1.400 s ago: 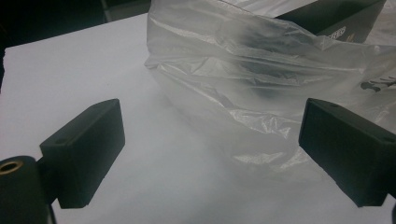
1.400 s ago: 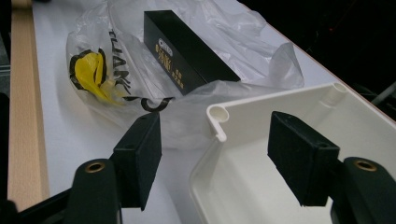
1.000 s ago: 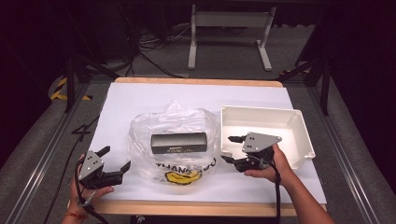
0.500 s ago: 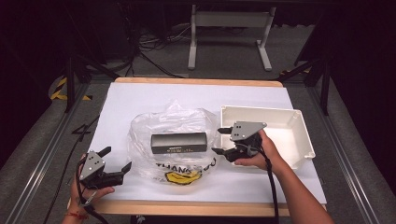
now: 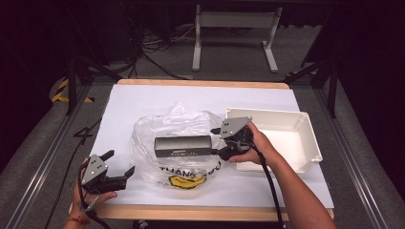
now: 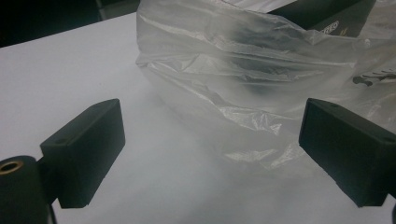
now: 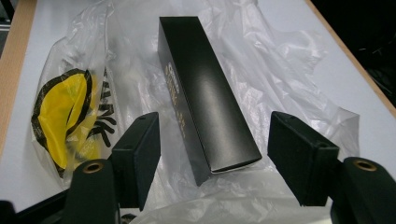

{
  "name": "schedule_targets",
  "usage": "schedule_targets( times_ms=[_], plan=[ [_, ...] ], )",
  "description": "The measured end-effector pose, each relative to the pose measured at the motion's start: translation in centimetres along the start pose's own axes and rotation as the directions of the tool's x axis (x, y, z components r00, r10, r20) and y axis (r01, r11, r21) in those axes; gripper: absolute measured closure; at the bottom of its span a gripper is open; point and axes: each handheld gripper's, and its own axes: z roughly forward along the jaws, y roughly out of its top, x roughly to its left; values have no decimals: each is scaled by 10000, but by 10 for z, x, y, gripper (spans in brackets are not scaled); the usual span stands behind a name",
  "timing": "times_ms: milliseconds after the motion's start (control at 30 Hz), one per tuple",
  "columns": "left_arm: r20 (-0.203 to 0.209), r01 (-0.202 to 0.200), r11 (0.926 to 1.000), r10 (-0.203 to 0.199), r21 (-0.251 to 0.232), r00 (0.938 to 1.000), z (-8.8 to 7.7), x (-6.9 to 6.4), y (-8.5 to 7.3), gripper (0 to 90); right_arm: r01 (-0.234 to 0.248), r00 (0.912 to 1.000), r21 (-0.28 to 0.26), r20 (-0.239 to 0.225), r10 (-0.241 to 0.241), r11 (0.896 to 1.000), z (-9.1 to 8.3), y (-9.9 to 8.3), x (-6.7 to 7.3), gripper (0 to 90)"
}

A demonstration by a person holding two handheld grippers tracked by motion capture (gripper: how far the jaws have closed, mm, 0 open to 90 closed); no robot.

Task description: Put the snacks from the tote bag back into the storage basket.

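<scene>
While the long black box (image 5: 183,146) is lying flat on the clear plastic bag (image 5: 176,145) at the middle of the table, the right gripper (image 5: 220,142) is closing in on its near end, having travelled leftward from in front of the white tray (image 5: 305,143) over the last second. In the right gripper view the jaws are standing apart on either side of the box's end, pads clear of the cardboard, so nothing is being gripped yet; they have been narrowing slightly. That is reading as the approach to a pinch on the box, probably to lift it off the bag.

The box (image 7: 205,93) is showing a matte, sharp-edged carton with small gold print along one side. The bag (image 7: 140,60) is thin, crinkled and glossy, carrying a yellow smiley and black lettering, and it is likely sliding or bunching under any push.

The left gripper (image 5: 119,172) is resting near the table's front edge, jaws wide open and empty, facing the bag's rumpled edge (image 6: 224,93). The table (image 5: 143,100) is wearing a smooth white sheet.
</scene>
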Motion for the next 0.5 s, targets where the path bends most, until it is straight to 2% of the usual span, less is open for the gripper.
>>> schedule_targets(
  times_ms=[267, 500],
  plan=[
    [-136, 58, 10000, -58, 51, 9999, -7, 0, -5, 78, 471, 9976, 765, -533, -431, 9960, 19, 10, -7, 359],
    [-134, 98, 9999, -97, 107, 9999, -16, 0, -10, 77, 844, 9928, 1497, -973, -703, 9851, 35, 15, -17, 359]
  ],
)
